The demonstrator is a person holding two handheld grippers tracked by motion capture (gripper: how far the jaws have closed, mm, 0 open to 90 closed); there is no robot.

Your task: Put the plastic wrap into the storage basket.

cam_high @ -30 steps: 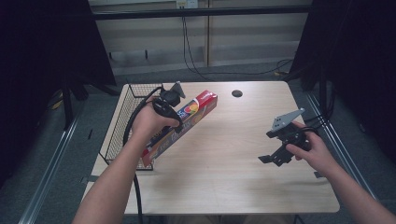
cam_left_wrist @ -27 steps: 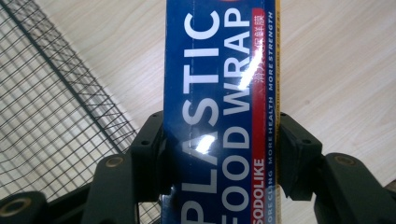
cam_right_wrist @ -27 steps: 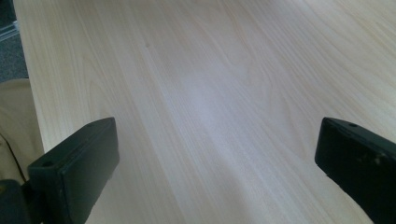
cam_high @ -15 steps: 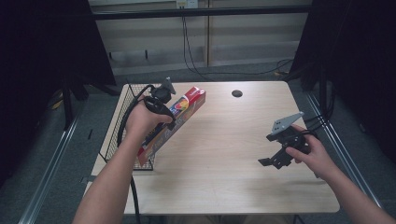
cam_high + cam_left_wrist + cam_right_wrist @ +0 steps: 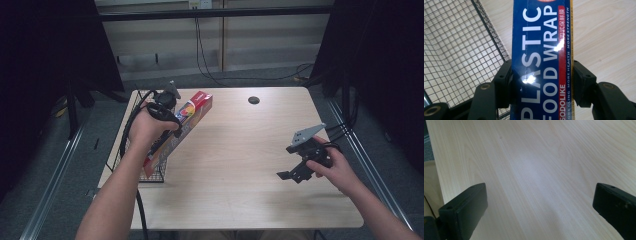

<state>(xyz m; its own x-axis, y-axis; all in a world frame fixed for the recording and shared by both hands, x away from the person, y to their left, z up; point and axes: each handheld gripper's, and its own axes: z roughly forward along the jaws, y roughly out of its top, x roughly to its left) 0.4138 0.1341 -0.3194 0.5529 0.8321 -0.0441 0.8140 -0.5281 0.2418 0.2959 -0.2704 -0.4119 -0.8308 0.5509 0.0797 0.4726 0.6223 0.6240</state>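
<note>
A long box of plastic food wrap point(image 5: 187, 117), red and blue, hangs tilted over the right rim of a black wire basket point(image 5: 131, 107) at the table's left. My left gripper point(image 5: 167, 120) is shut on the box's middle. In the left gripper view both pads press the blue box point(image 5: 541, 62) from its two sides, with the basket mesh point(image 5: 456, 50) to the left below. My right gripper point(image 5: 290, 175) is held low over the table's right part, open, nothing between its fingers point(image 5: 464, 210); bare wood shows between them.
The pale wooden table point(image 5: 240, 150) has a small dark round hole point(image 5: 253, 100) near its far edge. Black cables trail from both grippers. Dark curtains flank the table, and a metal rail runs along each side on the floor.
My left hand has carried the box leftward and slightly up, so more of it now hangs over the basket. My right gripper has drifted a little toward me.
</note>
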